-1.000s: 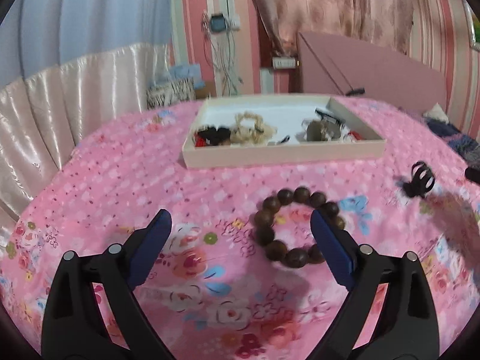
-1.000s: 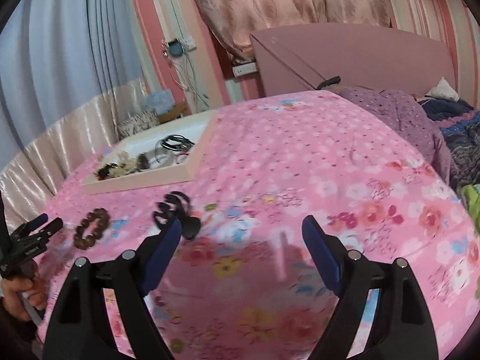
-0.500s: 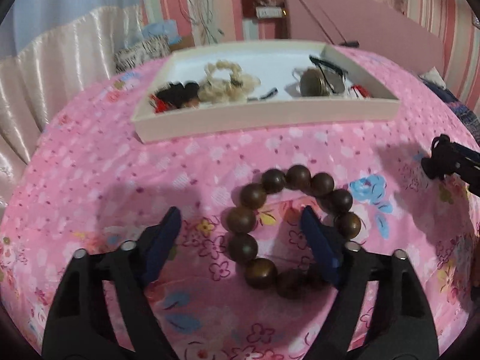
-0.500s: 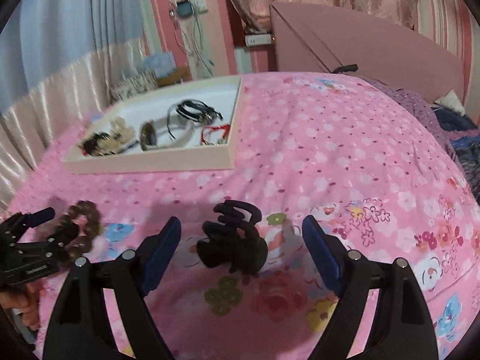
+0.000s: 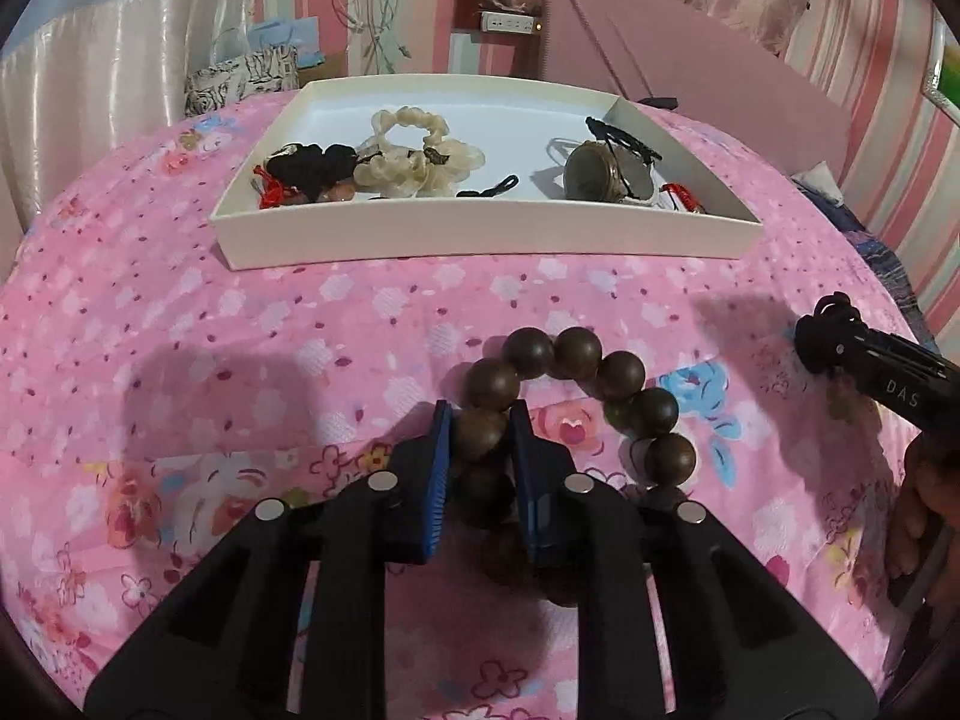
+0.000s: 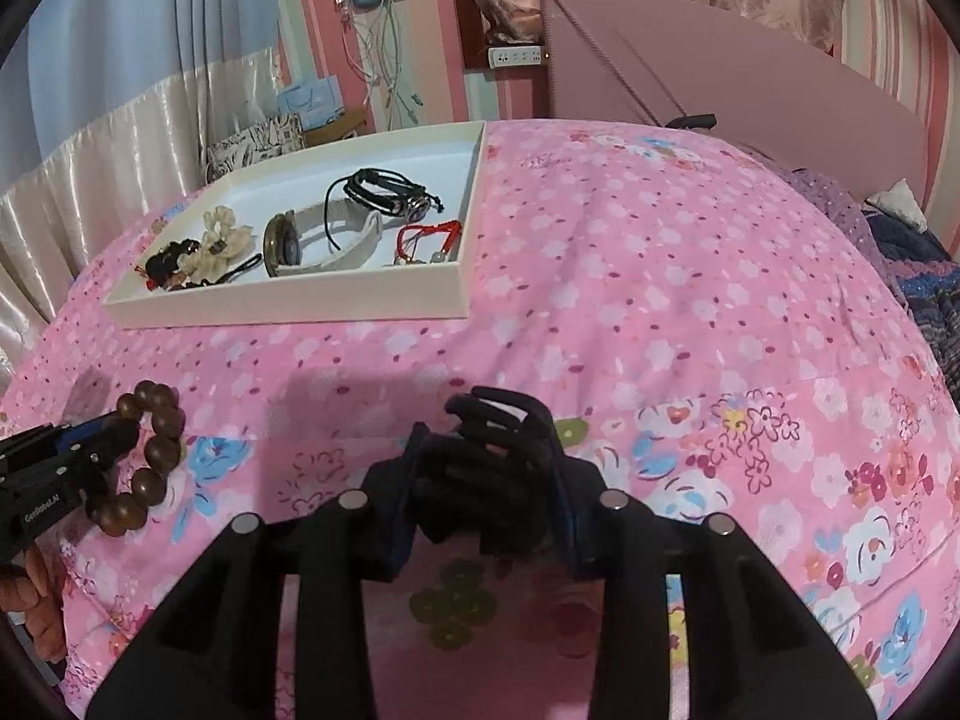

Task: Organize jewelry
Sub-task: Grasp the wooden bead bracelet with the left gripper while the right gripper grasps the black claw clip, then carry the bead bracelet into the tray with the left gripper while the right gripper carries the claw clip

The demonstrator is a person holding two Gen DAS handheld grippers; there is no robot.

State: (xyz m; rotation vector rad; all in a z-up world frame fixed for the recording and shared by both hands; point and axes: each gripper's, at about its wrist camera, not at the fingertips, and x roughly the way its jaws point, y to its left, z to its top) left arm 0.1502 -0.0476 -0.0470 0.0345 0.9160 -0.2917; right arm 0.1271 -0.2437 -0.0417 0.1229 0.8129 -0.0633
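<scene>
A bracelet of large dark wooden beads (image 5: 576, 372) lies on the pink floral bedspread. My left gripper (image 5: 480, 426) is shut on one bead at the bracelet's left side. The bracelet also shows in the right wrist view (image 6: 153, 450), with the left gripper (image 6: 102, 438) on it. My right gripper (image 6: 486, 456) is shut on a black claw hair clip (image 6: 492, 456) resting on the bedspread. A shallow white tray (image 5: 480, 240) beyond holds a cream scrunchie (image 5: 414, 156), a watch (image 5: 606, 174), black cord bracelets (image 6: 384, 192) and red string pieces.
The tray (image 6: 288, 306) sits at the far side of the bed. A pink headboard (image 6: 720, 90) and a curtained wall stand behind. The right gripper shows at the right edge of the left wrist view (image 5: 834, 342). Rumpled bedding (image 6: 912, 252) lies at the right.
Both grippers went from wide open to shut: the left moved forward and closed on a bracelet bead, the right moved forward and closed on the black hair clip.
</scene>
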